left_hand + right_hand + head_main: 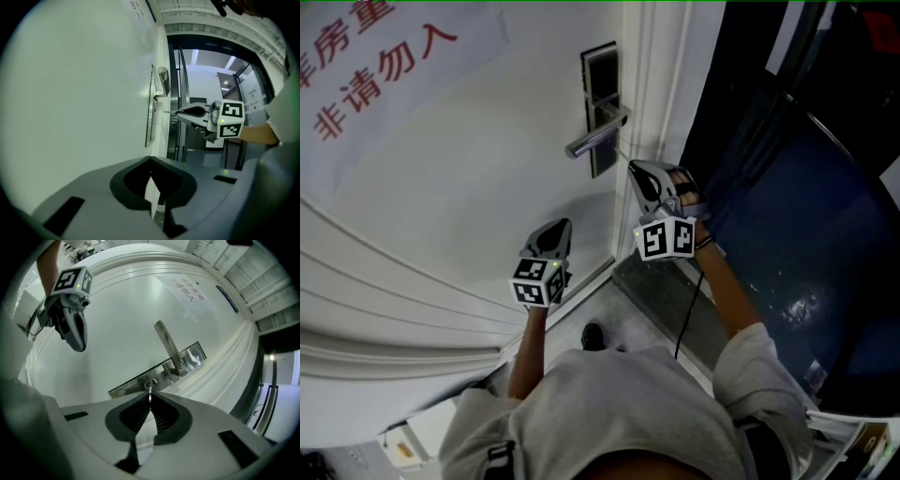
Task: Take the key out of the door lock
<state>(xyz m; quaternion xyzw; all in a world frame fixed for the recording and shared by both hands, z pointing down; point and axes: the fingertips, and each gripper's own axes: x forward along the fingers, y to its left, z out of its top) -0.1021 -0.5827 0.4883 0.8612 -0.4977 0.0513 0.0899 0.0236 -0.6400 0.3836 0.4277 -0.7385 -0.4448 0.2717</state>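
A thin silver key [149, 391] runs from the keyhole [151, 382] in the steel lock plate [140, 379] to my right gripper [150, 400], which is shut on it. In the left gripper view the key [169, 112] sticks out of the right gripper [179, 112] toward the lock plate [151, 112]; its tip seems just off the plate. In the head view the right gripper [634, 169] points at the door below the lever handle [595, 134]. My left gripper [563, 225] hangs lower left, away from the lock, shut and empty [151, 161].
The white door carries a paper sign with red characters [384, 66]. The door frame [666, 84] stands right of the lock, with a dark blue surface [787, 216] beyond it. The left gripper [75, 331] hovers beside the handle [168, 345]. A shoe [592, 336] is below.
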